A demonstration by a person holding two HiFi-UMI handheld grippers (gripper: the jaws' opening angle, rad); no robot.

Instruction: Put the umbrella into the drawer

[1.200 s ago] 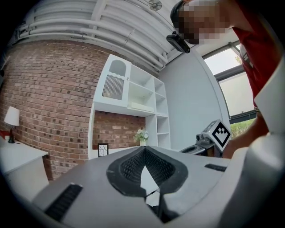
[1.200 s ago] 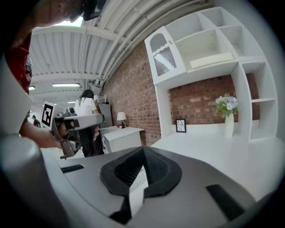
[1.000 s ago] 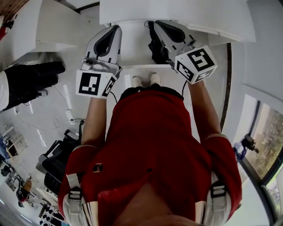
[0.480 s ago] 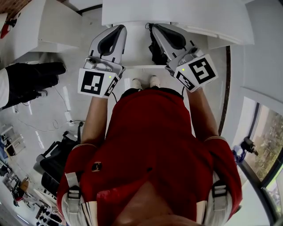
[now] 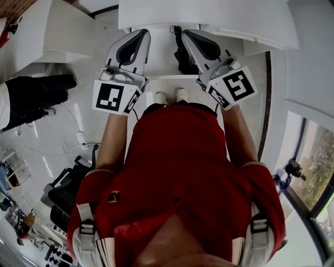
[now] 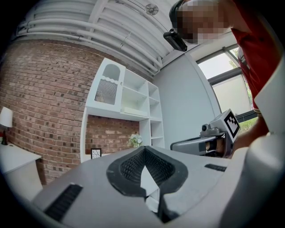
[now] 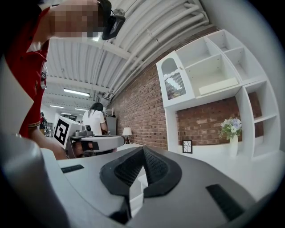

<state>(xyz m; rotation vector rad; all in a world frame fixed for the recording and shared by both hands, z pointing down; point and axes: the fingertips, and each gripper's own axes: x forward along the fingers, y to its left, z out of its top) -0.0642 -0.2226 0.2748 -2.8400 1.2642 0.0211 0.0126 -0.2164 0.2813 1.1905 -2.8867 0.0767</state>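
The folded black umbrella (image 5: 181, 54) lies in the open white drawer (image 5: 160, 58), close to its right side. Both grippers hover level over the drawer. My left gripper (image 5: 141, 33) is above the drawer's left part, its jaws shut and empty (image 6: 143, 149). To the umbrella's right and above it, my right gripper (image 5: 187, 33) is also shut on nothing (image 7: 143, 150). Each gripper shows in the other's view: the right gripper (image 6: 202, 145) and the left gripper (image 7: 95, 142).
The white cabinet top (image 5: 209, 15) runs beyond the drawer. A white table (image 5: 52, 31) stands at left, with another person's black sleeve (image 5: 36, 96) reaching in. A black bag (image 5: 68, 187) and cables lie on the floor. White shelves (image 6: 129, 102) line the brick wall.
The right gripper has lifted a little above the drawer, away from the umbrella. The umbrella stays in the drawer. The left gripper has hardly moved.
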